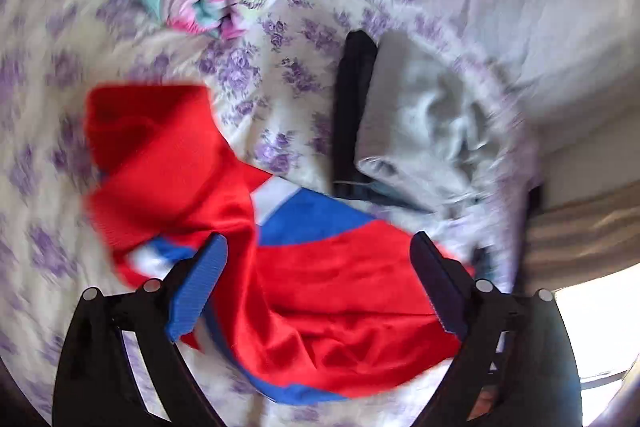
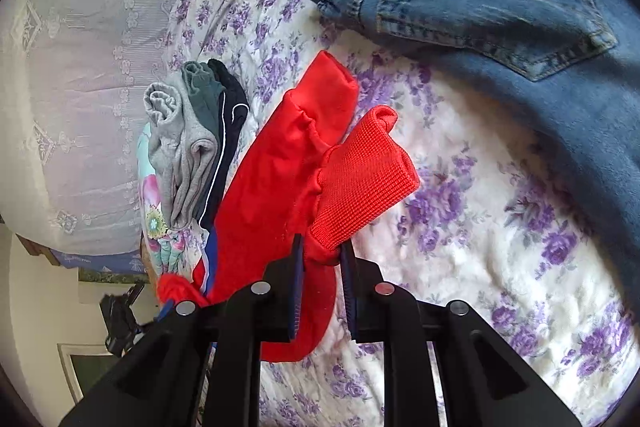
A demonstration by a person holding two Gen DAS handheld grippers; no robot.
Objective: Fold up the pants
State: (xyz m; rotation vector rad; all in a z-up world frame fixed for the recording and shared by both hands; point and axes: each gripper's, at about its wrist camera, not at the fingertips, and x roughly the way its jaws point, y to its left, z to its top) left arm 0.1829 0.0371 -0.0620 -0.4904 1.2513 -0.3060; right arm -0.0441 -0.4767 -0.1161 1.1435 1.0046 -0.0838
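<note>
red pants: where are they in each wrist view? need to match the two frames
Left wrist: red pants fill the lower centre, lying between the fingers of the open left claw.
Right wrist: red pants run from centre down to the bottom, a ribbed cuff pinched in the right claw.
Shared landmark: the stack of folded clothes, grey on top with a dark layer beside it.

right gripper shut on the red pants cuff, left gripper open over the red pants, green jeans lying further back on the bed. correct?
One slip: the jeans are blue denim, not green, as the right wrist view shows. The rest stands: the right gripper is shut on the ribbed cuff of the red pants, and the left gripper is open over them on the bed.
</note>
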